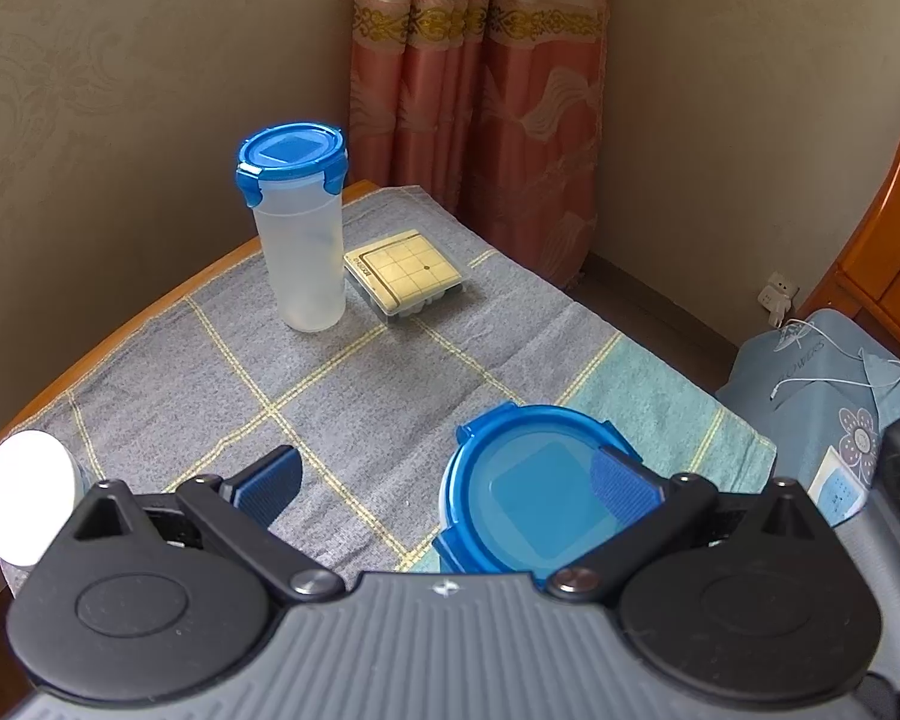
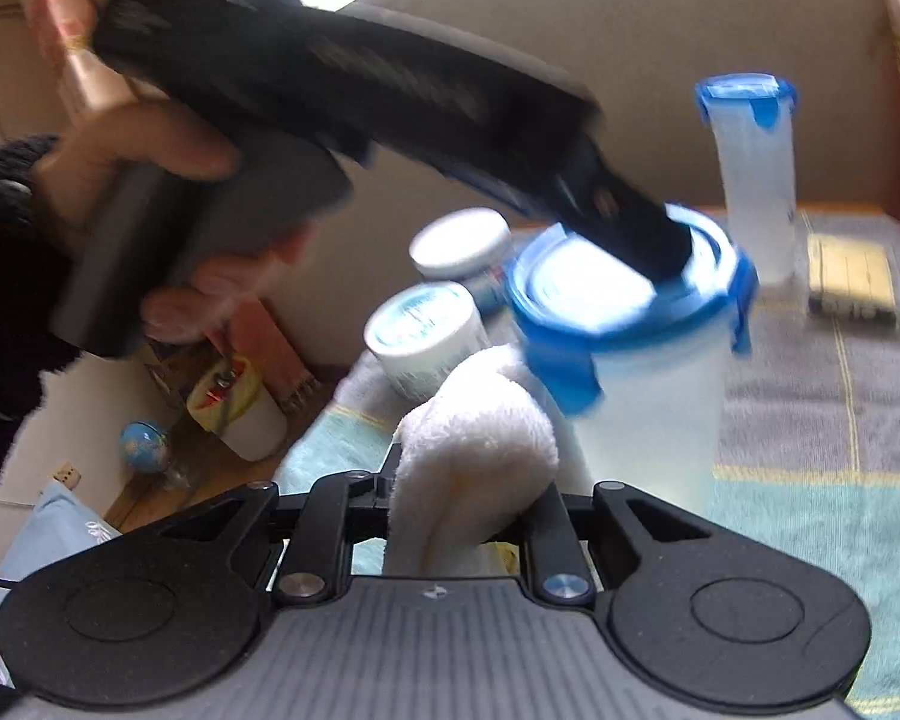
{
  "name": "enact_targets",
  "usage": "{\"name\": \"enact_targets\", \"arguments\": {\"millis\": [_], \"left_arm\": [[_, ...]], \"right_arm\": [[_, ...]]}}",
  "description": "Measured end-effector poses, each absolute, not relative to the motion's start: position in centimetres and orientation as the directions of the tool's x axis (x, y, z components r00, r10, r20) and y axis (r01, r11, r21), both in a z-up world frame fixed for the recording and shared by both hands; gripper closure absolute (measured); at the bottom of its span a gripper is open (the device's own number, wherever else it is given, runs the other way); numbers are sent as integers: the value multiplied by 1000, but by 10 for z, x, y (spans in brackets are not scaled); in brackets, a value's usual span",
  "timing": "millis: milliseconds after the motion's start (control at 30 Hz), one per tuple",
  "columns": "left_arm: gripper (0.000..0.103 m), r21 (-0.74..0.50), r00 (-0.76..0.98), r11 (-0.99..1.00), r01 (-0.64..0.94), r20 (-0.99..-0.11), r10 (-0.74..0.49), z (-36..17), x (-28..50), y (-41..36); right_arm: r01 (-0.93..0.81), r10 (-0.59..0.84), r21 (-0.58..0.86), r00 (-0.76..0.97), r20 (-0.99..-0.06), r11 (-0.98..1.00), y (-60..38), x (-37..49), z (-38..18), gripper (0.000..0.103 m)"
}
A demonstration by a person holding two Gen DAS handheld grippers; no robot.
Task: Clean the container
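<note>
A wooden table (image 1: 150, 306) carries a grey checked cloth (image 1: 342, 396). On the cloth stands a tall blue-lidded container (image 1: 300, 228), a flat yellow grid-topped box (image 1: 405, 273) just beside it; a second blue-lidded container (image 1: 528, 498) stands well nearer, and a white-capped jar (image 1: 24, 495) off to that side's far edge.

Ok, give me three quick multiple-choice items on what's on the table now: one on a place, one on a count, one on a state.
1. Where does the yellow grid box lie?
A. beside the tall far cup
B. on top of a lid
C. on the floor

2. How many blue-lidded cups are there?
A. one
B. two
C. four

3. What is the right gripper doing?
A. open and empty
B. shut on a white cloth
C. shut on a lid

Answers:
1 A, the box sits on the table mat next to the far cup.
2 B, the far cup and the near cup under the left gripper.
3 B, the cloth bulges out between its fingers.
</note>
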State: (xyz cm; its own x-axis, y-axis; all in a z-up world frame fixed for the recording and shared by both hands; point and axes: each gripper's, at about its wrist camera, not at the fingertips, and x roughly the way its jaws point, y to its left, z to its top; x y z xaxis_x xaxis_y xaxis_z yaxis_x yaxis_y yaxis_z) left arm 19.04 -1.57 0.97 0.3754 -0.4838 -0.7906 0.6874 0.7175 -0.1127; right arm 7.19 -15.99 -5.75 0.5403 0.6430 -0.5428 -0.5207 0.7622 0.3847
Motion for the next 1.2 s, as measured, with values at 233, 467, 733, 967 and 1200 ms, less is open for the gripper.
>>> {"name": "enact_targets", "arguments": {"millis": [233,467,733,967,1200], "left_arm": [[0,-111,380,722,683,-790,-482,10,189,-15],[0,-110,381,724,681,-791,-479,10,188,-14],[0,-110,383,729,675,-793,-474,10,188,-16],[0,-109,385,732,673,-793,-472,10,187,-16],[0,-112,383,732,672,-794,-473,9,188,-16]], "right_arm": [[-452,631,441,522,-574,776,-165,82,-75,81],[-324,614,524,481,-626,788,-187,91,-102,81],[-283,601,537,492,-630,795,-210,74,-96,81],[-255,583,538,520,-625,804,-236,74,-94,80],[-180,524,528,579,-625,830,-265,74,-91,80]]}}
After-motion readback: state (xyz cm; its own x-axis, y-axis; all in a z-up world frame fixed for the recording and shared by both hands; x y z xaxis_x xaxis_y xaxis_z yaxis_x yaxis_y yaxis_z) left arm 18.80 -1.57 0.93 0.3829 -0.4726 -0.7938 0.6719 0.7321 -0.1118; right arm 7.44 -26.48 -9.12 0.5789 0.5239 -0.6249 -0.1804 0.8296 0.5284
